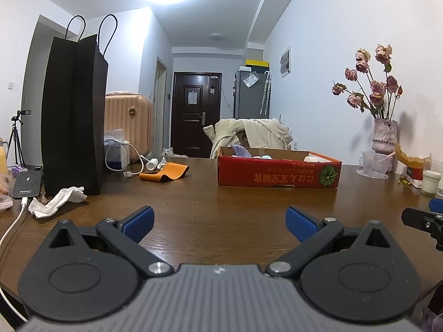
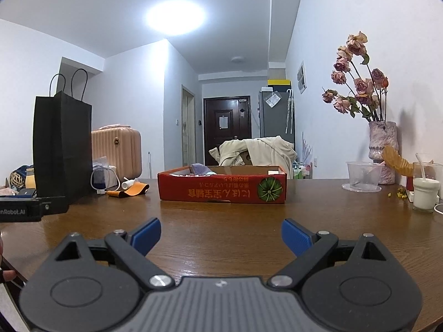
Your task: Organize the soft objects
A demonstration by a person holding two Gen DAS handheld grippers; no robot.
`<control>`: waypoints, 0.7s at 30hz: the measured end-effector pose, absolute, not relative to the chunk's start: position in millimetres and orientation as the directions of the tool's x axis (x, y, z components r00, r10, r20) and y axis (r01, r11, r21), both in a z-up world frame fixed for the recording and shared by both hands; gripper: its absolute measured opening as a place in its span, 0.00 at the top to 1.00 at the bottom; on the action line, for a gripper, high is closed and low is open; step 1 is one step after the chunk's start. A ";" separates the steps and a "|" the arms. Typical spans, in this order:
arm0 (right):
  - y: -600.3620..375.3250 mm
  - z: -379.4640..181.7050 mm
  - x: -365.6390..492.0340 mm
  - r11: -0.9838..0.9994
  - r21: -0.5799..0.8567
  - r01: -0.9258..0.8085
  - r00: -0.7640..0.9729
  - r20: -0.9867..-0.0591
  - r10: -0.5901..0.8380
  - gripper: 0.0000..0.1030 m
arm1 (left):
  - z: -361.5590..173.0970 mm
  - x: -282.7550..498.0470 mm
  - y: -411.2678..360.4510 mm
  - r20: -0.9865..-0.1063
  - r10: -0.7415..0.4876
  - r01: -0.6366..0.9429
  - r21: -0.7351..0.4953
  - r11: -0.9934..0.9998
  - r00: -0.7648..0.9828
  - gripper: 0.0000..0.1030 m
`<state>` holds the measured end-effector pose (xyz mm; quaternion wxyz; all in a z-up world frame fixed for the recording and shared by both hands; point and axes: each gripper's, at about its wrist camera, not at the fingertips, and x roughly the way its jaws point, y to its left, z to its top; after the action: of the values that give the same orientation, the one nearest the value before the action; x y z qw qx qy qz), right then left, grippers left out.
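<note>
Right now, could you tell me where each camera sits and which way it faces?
Left wrist: on the left gripper, low over the wooden table, facing the red box; its open blue fingers show, the right gripper at the right edge.
Right wrist: on the right gripper, facing the same box; open fingers show.
Shared: box, black bag, vase of roses.

The box (image 1: 278,173) is red with orange lettering and a green melon print. The paper bag (image 1: 73,116) is plain black. The suitcase (image 2: 117,149) is ribbed peach.
</note>
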<state>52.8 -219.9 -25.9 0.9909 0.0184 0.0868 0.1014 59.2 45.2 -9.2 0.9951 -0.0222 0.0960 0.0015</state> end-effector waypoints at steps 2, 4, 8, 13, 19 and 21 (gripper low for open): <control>-219.3 -25.7 53.2 0.979 0.053 -0.197 0.965 -0.168 0.203 0.08 | -9.2 59.3 45.1 -0.192 -0.001 -0.008 -0.044 0.999 0.981 0.00; -219.8 -25.3 53.3 0.979 0.054 -0.198 0.964 -0.168 0.204 0.08 | -9.3 59.3 45.3 -0.193 -0.002 -0.007 -0.045 0.999 0.981 0.00; -218.7 -25.7 53.6 0.979 0.051 -0.198 0.964 -0.173 0.204 0.08 | -9.6 59.1 45.6 -0.197 -0.003 -0.006 -0.045 0.999 0.980 0.00; -219.4 -25.8 53.7 0.979 0.055 -0.195 0.965 -0.170 0.201 0.08 | -9.6 59.0 45.3 -0.198 -0.002 -0.008 -0.046 0.999 0.980 0.00; -217.6 -27.0 54.5 0.979 0.048 -0.199 0.963 -0.174 0.205 0.08 | -9.9 59.4 45.8 -0.199 0.000 -0.009 -0.044 0.999 0.980 0.00; -218.2 -26.4 54.5 0.979 0.050 -0.199 0.963 -0.173 0.205 0.08 | -10.0 59.5 45.5 -0.200 0.000 -0.009 -0.043 0.999 0.980 0.00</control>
<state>54.5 -218.2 -26.4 0.9907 0.0163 0.0890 0.1020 59.5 45.5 -10.0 0.9947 -0.0218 0.1006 0.0024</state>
